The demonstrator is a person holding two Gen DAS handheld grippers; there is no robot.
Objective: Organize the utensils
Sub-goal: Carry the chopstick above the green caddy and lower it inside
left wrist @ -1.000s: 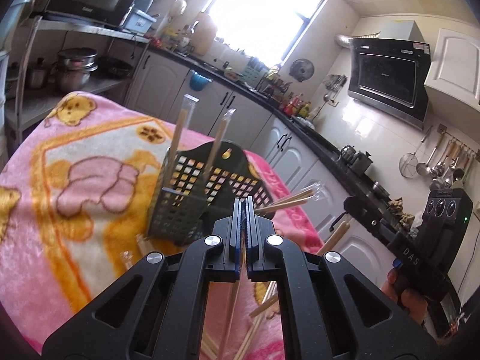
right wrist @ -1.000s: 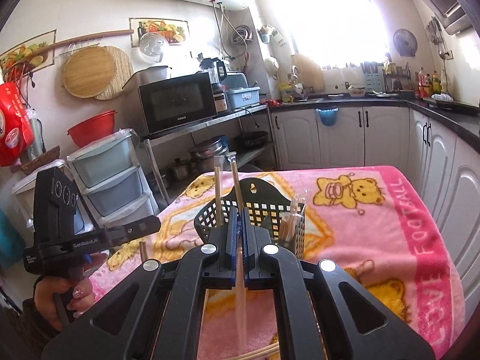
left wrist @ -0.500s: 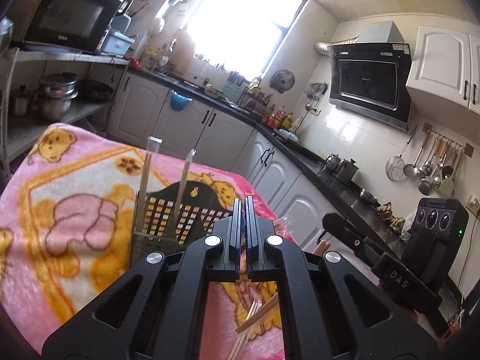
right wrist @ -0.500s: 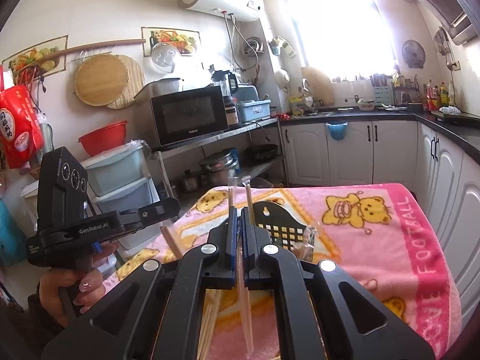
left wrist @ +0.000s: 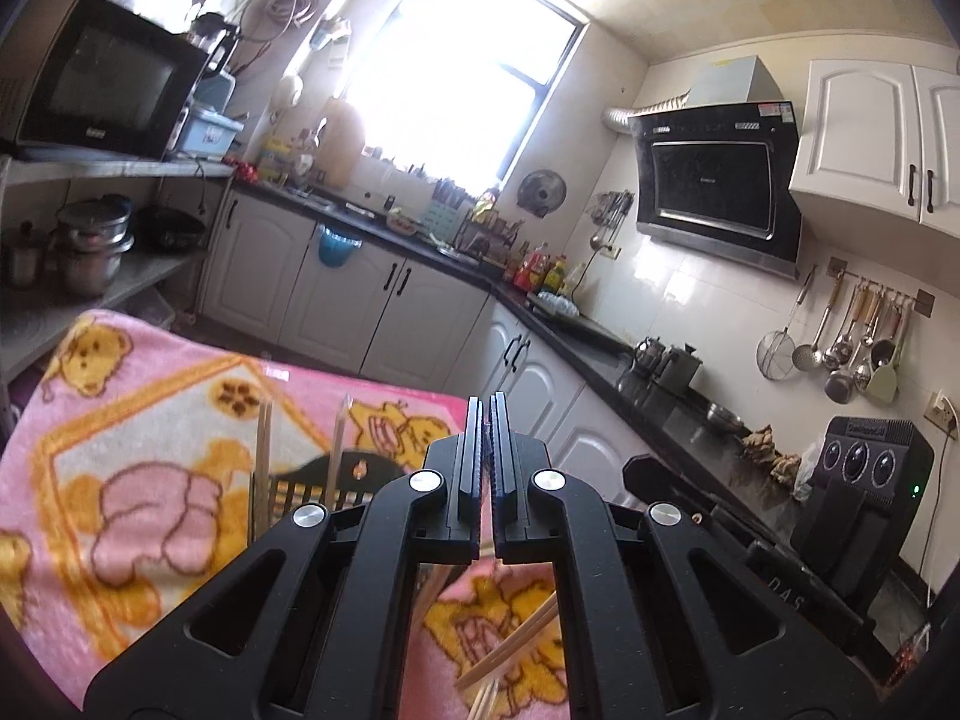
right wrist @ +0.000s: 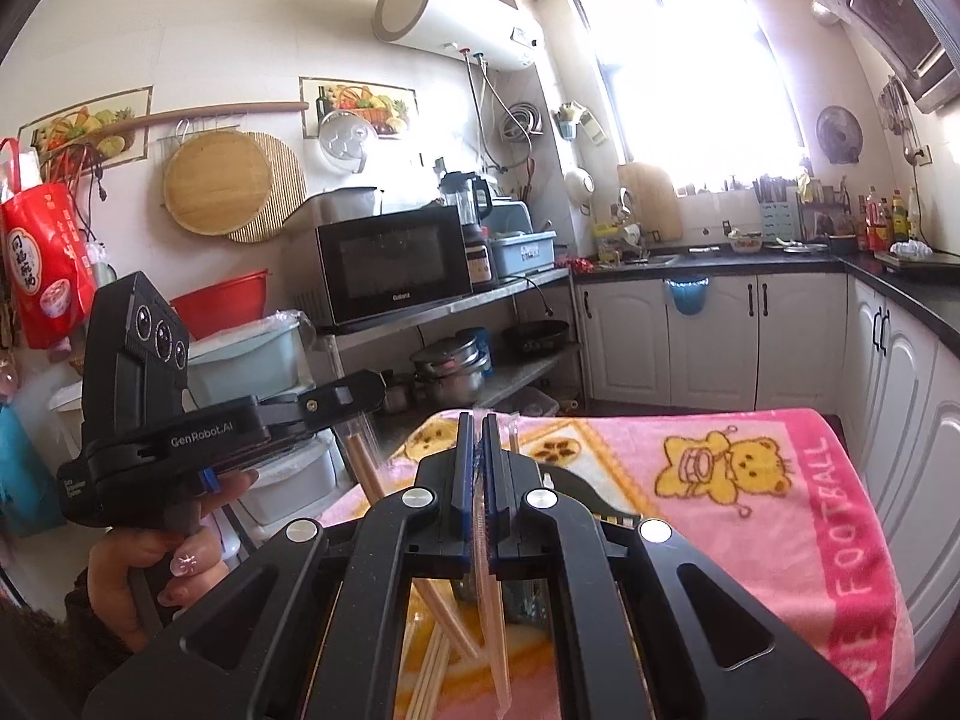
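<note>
A black mesh utensil basket (left wrist: 300,489) stands on the pink blanket with two wrapped chopstick pairs (left wrist: 263,450) upright in it. Most of the basket (right wrist: 579,489) is hidden behind the right gripper's fingers. My left gripper (left wrist: 486,420) is shut on a pair of wooden chopsticks (right wrist: 366,468) that hangs down from its tip (right wrist: 372,389). My right gripper (right wrist: 479,438) is shut on a plastic-wrapped pair (right wrist: 495,618), which dangles below the jaws. Both grippers hover above the basket, with the right one (left wrist: 639,471) beside my left. Several loose chopsticks (left wrist: 516,642) lie on the blanket underneath.
The pink bear blanket (left wrist: 150,420) covers the table. A hand (right wrist: 138,576) holds the left gripper's handle. A shelf with a microwave (right wrist: 393,267) and pots stands beyond the table. White cabinets (right wrist: 714,336) and a dark counter run along the back and right.
Both grippers have risen with their chopsticks still clamped. The basket and blanket have dropped lower in both views, and more of the kitchen walls shows.
</note>
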